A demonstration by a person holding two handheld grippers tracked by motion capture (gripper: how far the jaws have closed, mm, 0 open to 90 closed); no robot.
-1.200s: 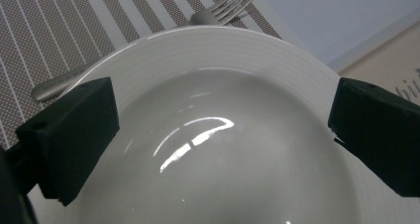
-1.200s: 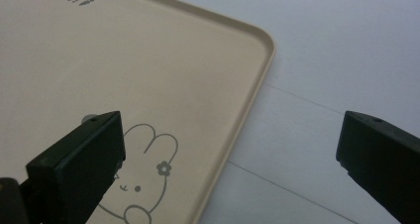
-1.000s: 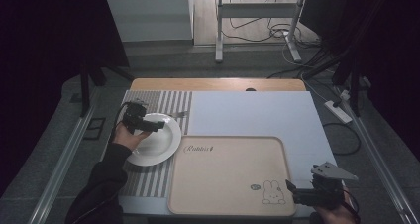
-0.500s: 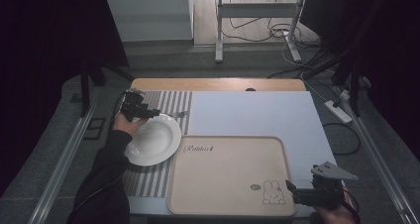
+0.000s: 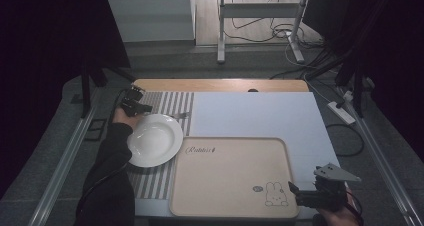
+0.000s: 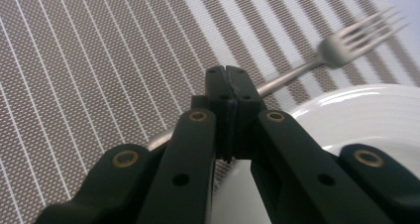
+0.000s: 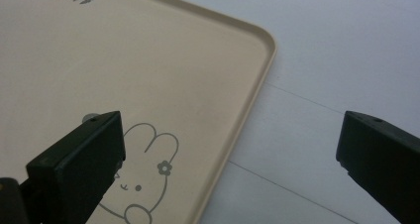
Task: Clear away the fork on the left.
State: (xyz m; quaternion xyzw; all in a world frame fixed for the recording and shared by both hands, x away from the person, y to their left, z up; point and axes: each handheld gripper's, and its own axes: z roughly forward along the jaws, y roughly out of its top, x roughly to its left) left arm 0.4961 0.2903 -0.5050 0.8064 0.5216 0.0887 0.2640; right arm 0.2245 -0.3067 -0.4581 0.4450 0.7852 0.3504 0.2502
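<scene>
The step in hand looks like picking up the fork (image 6: 341, 45): the left tool (image 6: 229, 80) has just been closing and its jaws now stand pressed together on the fork's slim handle, near the far rim of the white plate (image 5: 152, 138). The fork lies on the striped placemat (image 6: 89, 70), its tines pointing away from the tool toward the pale sheet that covers the rest of the counter (image 5: 260, 113). Next comes, I judge, a gentle lift that keeps the handle level so the smooth metal does not swivel or slip in the pinch, and clear of the plate's rim. The fork is thin brushed steel with four tines; the plate is glossy, round and shallow; the placemat is a woven mesh in grey-brown and white bands. The right tool (image 7: 233, 149) waits with jaws spread wide over the corner of the beige tray (image 7: 148, 60), a matte rounded-corner rectangle with a raised lip and a printed rabbit.
</scene>
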